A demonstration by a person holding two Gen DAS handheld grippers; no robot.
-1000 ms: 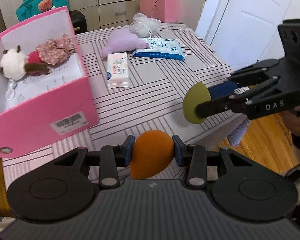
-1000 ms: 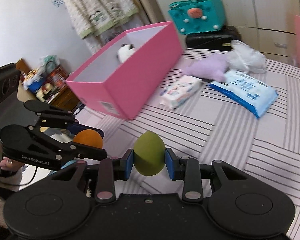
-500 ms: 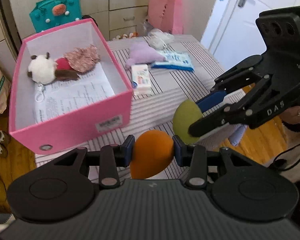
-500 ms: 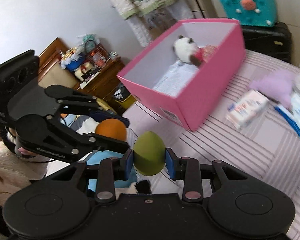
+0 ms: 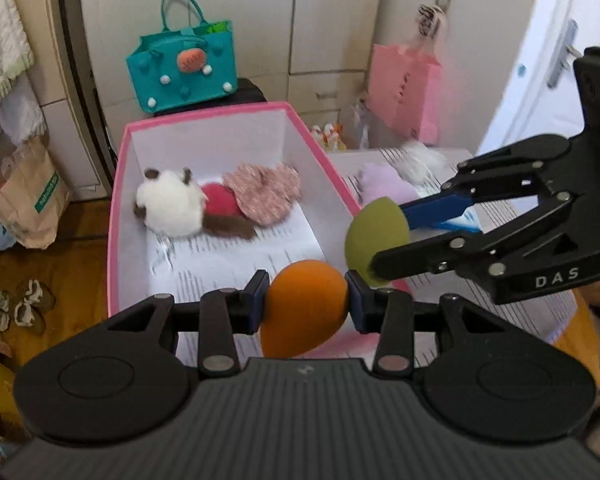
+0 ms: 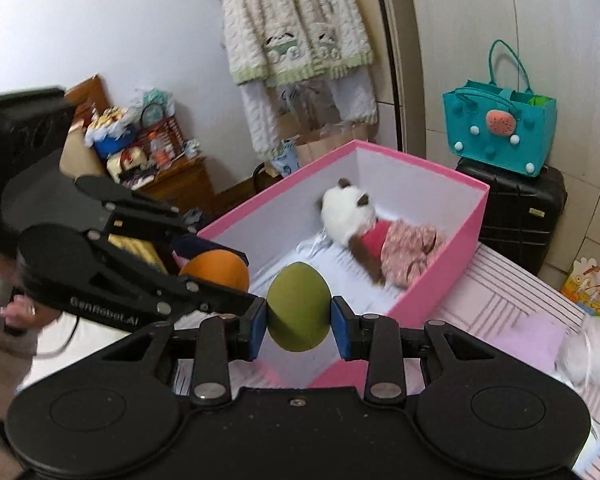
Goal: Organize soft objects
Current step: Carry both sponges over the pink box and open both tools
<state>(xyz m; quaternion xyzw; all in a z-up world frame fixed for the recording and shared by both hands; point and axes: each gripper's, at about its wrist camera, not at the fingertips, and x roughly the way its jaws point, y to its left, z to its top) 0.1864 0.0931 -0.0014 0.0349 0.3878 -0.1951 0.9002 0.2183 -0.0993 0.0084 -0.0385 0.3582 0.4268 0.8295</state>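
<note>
My left gripper [image 5: 306, 304] is shut on an orange egg-shaped sponge [image 5: 300, 312] and holds it over the near end of the pink box [image 5: 114, 216]. My right gripper [image 6: 299, 322] is shut on an olive-green sponge [image 6: 299, 312], also over the box's near end; it shows in the left wrist view [image 5: 374, 240] just right of the orange one. Inside the box lie a white and brown plush toy [image 5: 172, 210] and a floral scrunchie [image 5: 266, 196] on printed paper.
On the striped table [image 6: 512, 280] right of the box lie a lilac plush [image 5: 386, 186] and a white fluffy item [image 5: 422, 158]. A teal bag [image 5: 182, 68], a black suitcase [image 6: 516, 216] and a pink bag [image 5: 404, 88] stand behind.
Both grippers have risen and moved left from the table's front edge to above the box's near end, each still holding its sponge.
</note>
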